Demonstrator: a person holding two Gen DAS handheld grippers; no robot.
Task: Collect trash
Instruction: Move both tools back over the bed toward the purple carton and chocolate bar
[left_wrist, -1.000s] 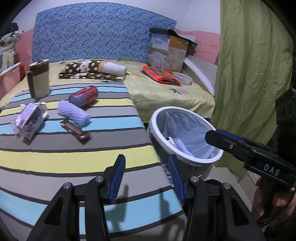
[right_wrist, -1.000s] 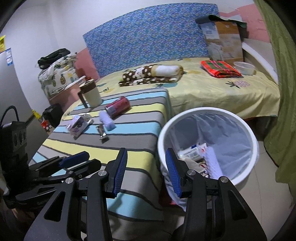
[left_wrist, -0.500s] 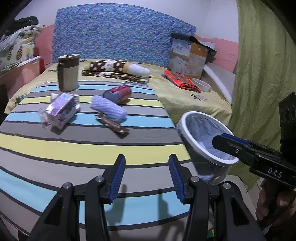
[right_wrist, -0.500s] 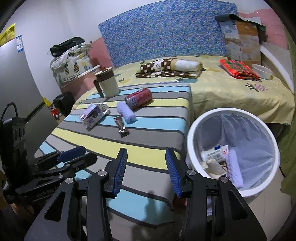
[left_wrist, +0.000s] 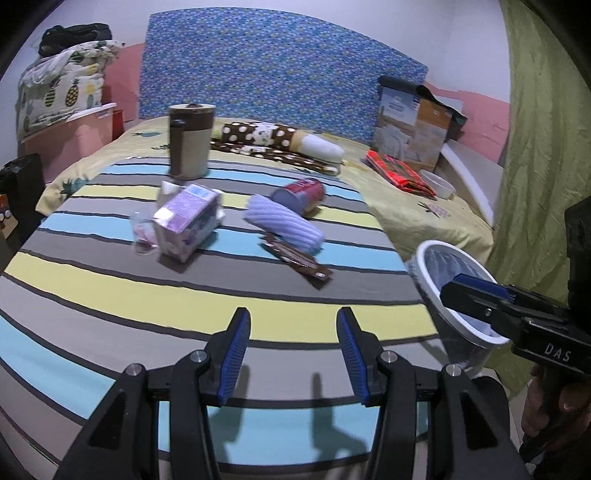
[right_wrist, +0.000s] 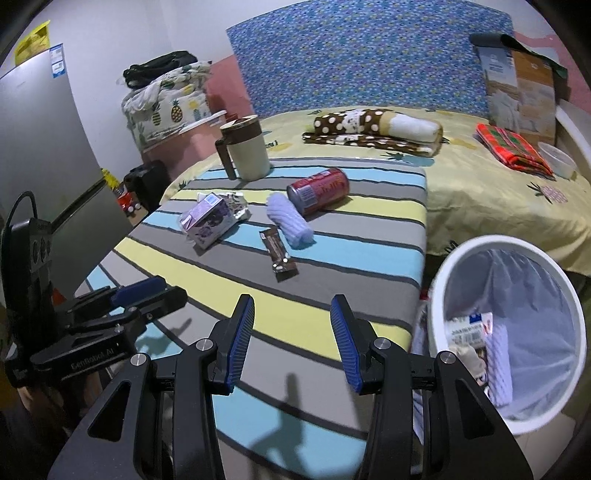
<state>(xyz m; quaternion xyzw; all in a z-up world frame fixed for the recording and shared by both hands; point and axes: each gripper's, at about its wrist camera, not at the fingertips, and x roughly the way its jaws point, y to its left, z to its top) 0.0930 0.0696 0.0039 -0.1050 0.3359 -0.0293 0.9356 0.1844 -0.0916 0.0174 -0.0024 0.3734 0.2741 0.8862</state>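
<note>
1. The left gripper (left_wrist: 291, 350) hovers above the near edge of the striped tablecloth (left_wrist: 184, 302), fingers spread apart with nothing between them.
2. The right gripper (right_wrist: 291, 339) is spread the same way and empty, poised over the near stripes, with the white trash bin (right_wrist: 458, 258) just to its right, off the table edge.
3. Nearest the fingers lies the brown snack wrapper (right_wrist: 279, 254), flat on the cloth. It looks thin, light and crinkly, so a pinch across its narrow width at one end should lift it; taken flat from above it could slide away.
4. Touching the wrapper's far end is the lilac ribbed roll (right_wrist: 290, 221), lying on its side. It seems soft and light, and it may roll, so closing across its middle looks the safest hold.
5. Just behind it the red can (right_wrist: 319, 190) lies on its side: stiff but thin-walled, smooth and round, likely to roll or slip. A grip across the barrel seems best.
6. To the left the purple carton (right_wrist: 208, 219) rests beside crumpled clear film (left_wrist: 142, 232); the carton probably dents easily, so its flat sides suit the pads.
7. The bin already holds several pieces, so the four items on the cloth appear to be what remains.
</note>
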